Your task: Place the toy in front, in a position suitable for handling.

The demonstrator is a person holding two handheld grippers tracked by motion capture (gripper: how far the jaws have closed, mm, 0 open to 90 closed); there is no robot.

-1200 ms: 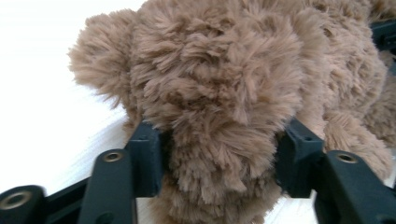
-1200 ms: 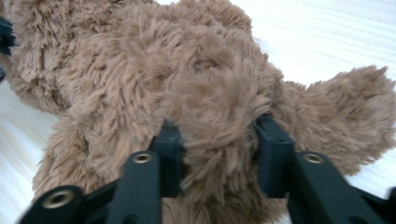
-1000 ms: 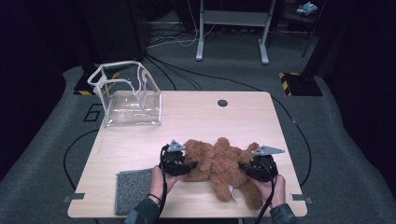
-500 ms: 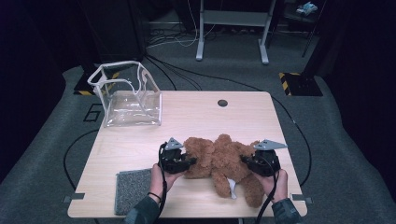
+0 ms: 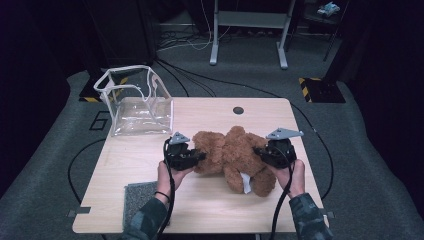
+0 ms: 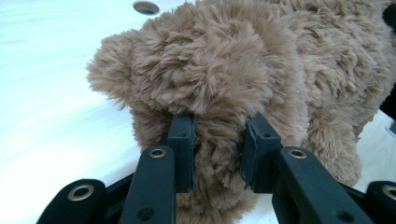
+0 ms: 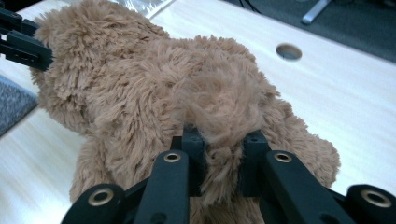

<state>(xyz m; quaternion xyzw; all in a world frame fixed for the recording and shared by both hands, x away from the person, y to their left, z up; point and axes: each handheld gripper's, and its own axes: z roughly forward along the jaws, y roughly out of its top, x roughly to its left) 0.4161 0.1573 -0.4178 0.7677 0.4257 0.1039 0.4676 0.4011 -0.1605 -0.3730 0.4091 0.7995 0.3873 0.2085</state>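
Both claws have the teddy bear, and the lift is on!

Left claw point(image 5: 199, 156) has just been closing and now pinches plush at one end of the teddy bear point(image 5: 231, 152); right claw point(image 5: 258, 151) is clamped on fur at the other. The bear sits mid-desk point(image 5: 210, 210), between the hands. Next, I'd judge: raise evenly, carry toward the clear bag point(image 5: 136, 102) at the back left.

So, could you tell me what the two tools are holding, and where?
Both grip the brown plush teddy bear: left tool and right tool each pinch fur at opposite ends.
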